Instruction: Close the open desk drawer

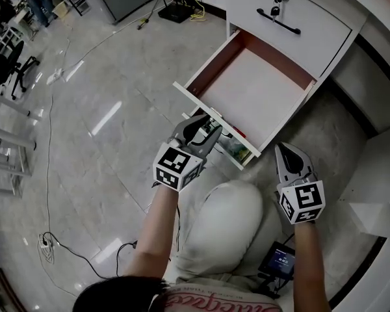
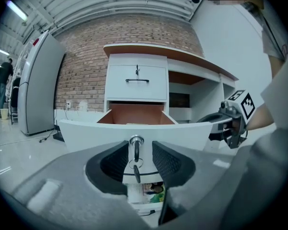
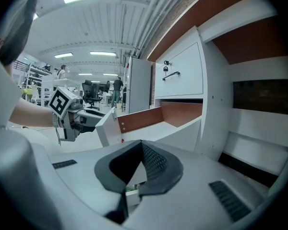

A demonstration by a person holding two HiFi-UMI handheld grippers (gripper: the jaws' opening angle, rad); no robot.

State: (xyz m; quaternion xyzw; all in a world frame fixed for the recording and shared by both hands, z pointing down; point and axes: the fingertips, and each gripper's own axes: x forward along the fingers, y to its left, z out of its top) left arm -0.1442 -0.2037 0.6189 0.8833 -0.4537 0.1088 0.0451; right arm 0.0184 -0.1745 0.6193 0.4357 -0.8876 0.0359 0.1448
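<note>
Knee [image 1: 231, 220]: your white trouser leg is right below you, between your two arms.
Left claw [image 2: 138, 150]: you hold it up against the front of the open drawer. Its jaws are partway open, with one on each side of the key. They grip nothing.
Key [image 2: 136, 153]: it sticks out of the lock in the middle of the drawer front. A second key hangs under it on a ring. The pads do not press on it.
Right claw [image 3: 141, 145]: its jaw tips are together and it holds nothing. It hangs by your right side, near the drawer's right front corner but apart from it.
Drawer [image 1: 253, 90]: it is pulled far out of the white desk [image 2: 134, 61], toward you. It has brown sides, and the inside is bare.
Drawer front [image 2: 86, 132]: it is white and stands just past your left claw.
Top drawer [image 1: 305, 28]: it is shut. It has a black handle with a key above it.
Floor [image 1: 104, 116]: it is grey and shiny, and a thin cable [image 1: 50, 174] runs across it.
Black box [image 1: 175, 12]: it has thin aerials and sits on the floor beside the desk.
</note>
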